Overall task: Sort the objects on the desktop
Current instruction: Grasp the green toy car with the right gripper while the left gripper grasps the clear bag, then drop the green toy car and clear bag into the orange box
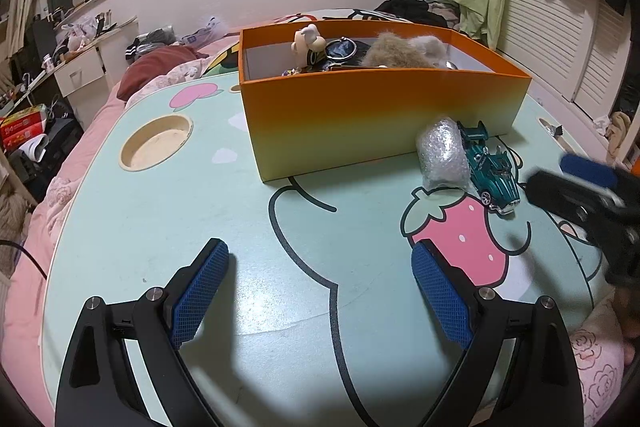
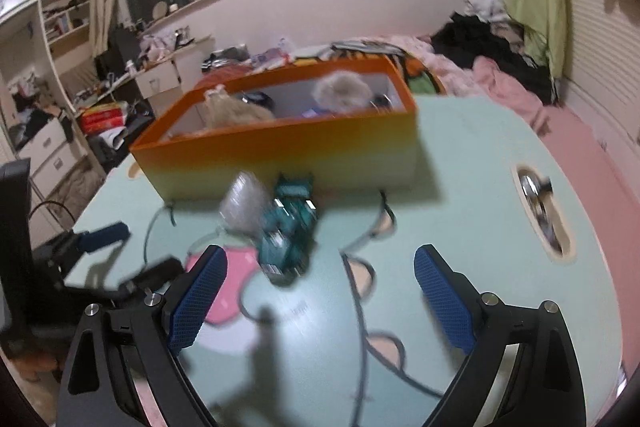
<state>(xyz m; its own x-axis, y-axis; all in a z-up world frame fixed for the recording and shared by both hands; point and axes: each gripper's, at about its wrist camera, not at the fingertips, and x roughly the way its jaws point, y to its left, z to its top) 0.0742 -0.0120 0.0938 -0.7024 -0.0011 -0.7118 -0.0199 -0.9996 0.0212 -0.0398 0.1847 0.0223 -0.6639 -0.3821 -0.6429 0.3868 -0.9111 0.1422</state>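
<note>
An orange box stands on the mint-green lap table, holding a small figurine, a dark coin purse and a furry toy. Against its front wall lie a bubble-wrapped bundle and a teal toy car. My left gripper is open over the bare tabletop, short of these things. My right gripper is open too, with the blurred toy car and bundle just ahead of its fingertips. From the left wrist view the right gripper appears at the right edge.
A round cup recess sits in the table's left part and a slot with metal items in its right part. The table rests on a pink bed with clothes piled behind. A cluttered desk and drawers stand at the left.
</note>
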